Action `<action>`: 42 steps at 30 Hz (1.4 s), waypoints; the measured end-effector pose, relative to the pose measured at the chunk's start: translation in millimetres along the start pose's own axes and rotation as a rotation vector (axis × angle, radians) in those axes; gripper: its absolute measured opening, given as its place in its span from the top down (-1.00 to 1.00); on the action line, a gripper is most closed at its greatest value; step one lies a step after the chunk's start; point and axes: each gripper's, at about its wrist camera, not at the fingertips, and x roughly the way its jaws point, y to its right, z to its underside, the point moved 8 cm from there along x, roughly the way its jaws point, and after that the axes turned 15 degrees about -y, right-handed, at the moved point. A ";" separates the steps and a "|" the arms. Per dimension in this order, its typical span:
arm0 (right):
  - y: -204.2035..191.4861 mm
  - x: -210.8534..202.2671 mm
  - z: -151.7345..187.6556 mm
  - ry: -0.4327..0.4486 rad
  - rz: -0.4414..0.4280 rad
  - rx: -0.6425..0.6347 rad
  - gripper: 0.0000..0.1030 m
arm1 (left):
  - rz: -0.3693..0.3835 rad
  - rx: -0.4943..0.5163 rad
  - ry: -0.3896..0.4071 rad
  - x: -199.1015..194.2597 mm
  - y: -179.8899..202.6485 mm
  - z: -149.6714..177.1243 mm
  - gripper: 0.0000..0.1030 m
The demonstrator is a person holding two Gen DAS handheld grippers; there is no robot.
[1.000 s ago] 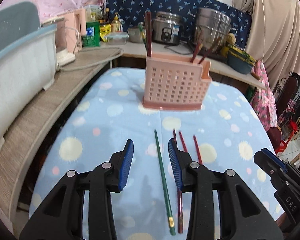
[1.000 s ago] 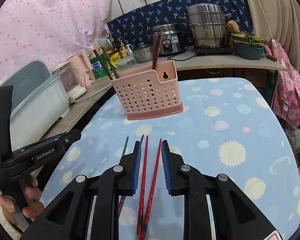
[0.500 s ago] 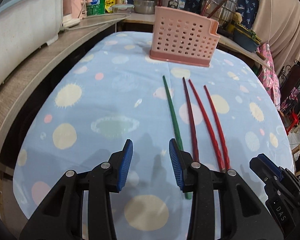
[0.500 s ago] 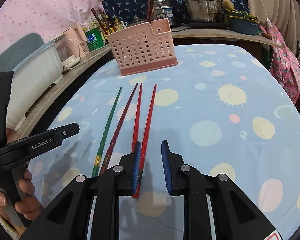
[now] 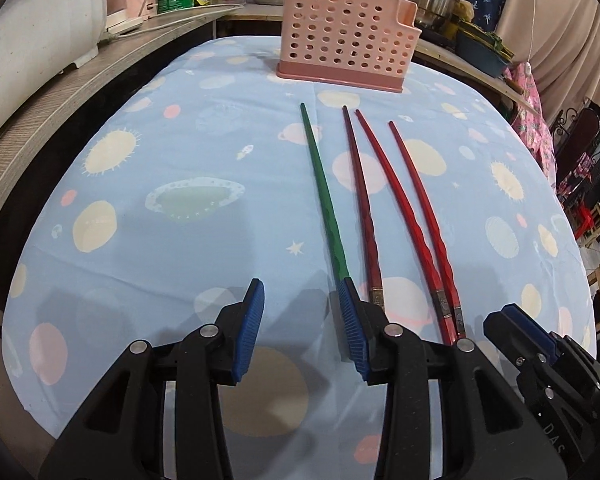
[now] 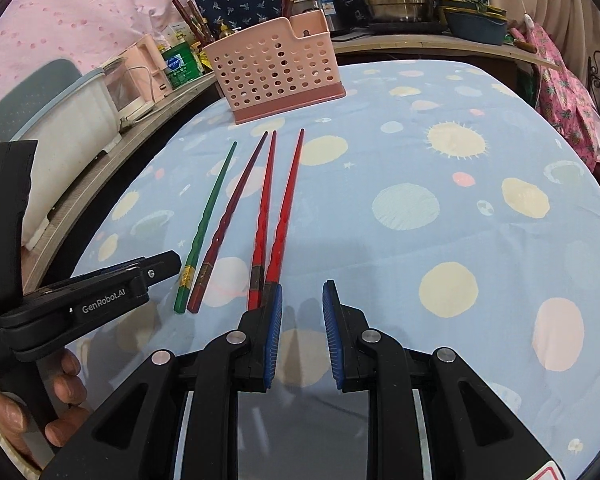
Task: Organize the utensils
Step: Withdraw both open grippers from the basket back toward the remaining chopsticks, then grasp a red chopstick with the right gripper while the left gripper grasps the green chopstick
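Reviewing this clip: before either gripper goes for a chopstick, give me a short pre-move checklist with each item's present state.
1. Four chopsticks lie flat on the tablecloth: green chopstick, dark red chopstick, two bright red chopsticks: ok.
2. Left gripper empty, jaws apart: ok.
3. Left gripper straddles the green chopstick: not ok; the stick runs under one finger.
4. Right gripper empty, jaws apart: ok.
5. Right gripper straddles a bright red stick: not ok; both lie beside one finger.
6. Pink utensil holder upright, with room: ok.

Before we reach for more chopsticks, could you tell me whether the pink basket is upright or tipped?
Upright: the pink basket stands flat on its base on the tablecloth, chopsticks poking from its top.
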 end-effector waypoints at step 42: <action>-16.9 26.3 -18.5 -0.042 0.066 -0.039 0.61 | -0.033 0.034 0.011 4.9 5.2 4.3 0.29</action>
